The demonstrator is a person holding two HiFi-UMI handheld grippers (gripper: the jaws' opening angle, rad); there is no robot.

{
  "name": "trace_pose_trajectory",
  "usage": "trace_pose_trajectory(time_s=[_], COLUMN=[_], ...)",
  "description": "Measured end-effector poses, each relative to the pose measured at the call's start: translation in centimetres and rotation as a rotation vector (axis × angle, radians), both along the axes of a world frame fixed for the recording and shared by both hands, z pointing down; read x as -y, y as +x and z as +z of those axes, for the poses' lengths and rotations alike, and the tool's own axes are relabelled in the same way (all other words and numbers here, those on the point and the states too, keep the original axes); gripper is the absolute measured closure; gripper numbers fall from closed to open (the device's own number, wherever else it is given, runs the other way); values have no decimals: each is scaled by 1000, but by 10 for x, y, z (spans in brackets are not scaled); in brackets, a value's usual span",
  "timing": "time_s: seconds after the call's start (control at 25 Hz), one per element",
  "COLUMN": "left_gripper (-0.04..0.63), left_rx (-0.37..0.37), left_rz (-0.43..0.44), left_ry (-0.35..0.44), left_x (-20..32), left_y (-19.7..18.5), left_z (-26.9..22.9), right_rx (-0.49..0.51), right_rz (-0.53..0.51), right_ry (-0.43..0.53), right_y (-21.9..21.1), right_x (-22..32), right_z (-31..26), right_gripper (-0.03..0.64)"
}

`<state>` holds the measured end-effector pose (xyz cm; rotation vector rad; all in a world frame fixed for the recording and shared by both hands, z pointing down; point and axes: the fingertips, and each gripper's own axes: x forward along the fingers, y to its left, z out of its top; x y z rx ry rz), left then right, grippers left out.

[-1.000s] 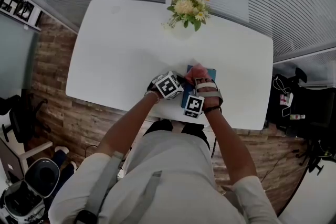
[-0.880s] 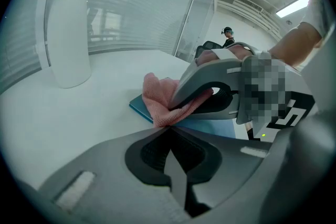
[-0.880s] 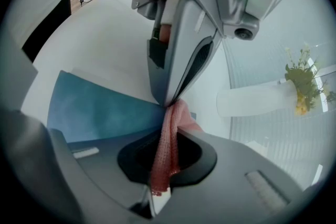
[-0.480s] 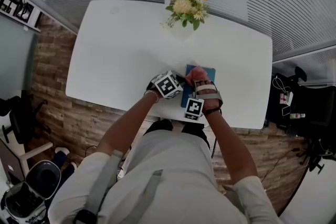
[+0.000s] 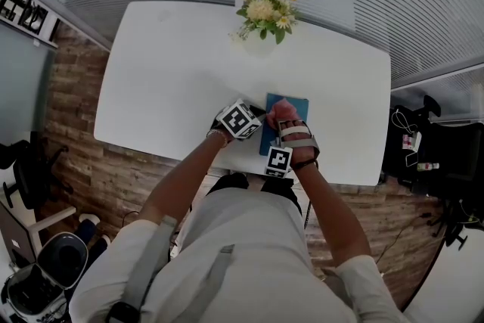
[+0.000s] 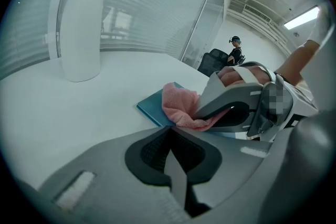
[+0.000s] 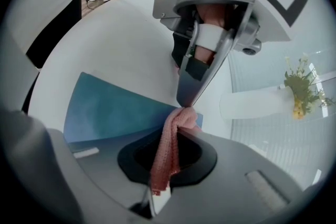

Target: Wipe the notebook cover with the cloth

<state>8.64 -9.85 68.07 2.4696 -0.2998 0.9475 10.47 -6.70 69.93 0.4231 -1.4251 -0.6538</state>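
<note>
- The white table (image 5: 166,79) fills the middle of the head view, its long edges running from 9 to 3 o'clock.
- A white vase of flowers (image 5: 266,11) stands at the table's 12 o'clock edge, well apart from the work.
- The blue notebook (image 5: 291,104) lies flat towards 5 o'clock on the table, near the edge closest to the person. Its near half is covered by the right gripper and the hand holding it.
- The right gripper (image 7: 177,131) reaches over the notebook from 6 o'clock. Its jaws are clamped on the cloth, which runs up between them and bunches at their tips.
- The left gripper (image 6: 169,132) sits at the notebook's 9 o'clock side, just beside the other gripper. Its jaws are pressed together with nothing between them. In the right gripper view, its closed tip comes down right at the cloth, by the notebook's edge.
- The pink cloth (image 6: 178,105) rests crumpled on the notebook cover, under the right gripper's nose.
</note>
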Motion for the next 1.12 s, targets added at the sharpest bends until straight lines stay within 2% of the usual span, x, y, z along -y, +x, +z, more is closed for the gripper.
trace_pose_trajectory(time_s=[0.52,0.88,1.12], left_gripper=[600,600,600], left_rx=[15,68,76], left_rz=[-27,21,26], left_ry=[-3,24,8], left_x=[3,-6,-5], left_y=[-2,3,4], left_z=[2,12,13], right_rx=[-4,1,3], right_rz=[-15,-8,-2], right_ry=[-3,-6,-10], right_y=[-3,-5,-5], right_x=[-12,-20,-23], right_z=[1,-1,0], right_gripper=[612,612,612])
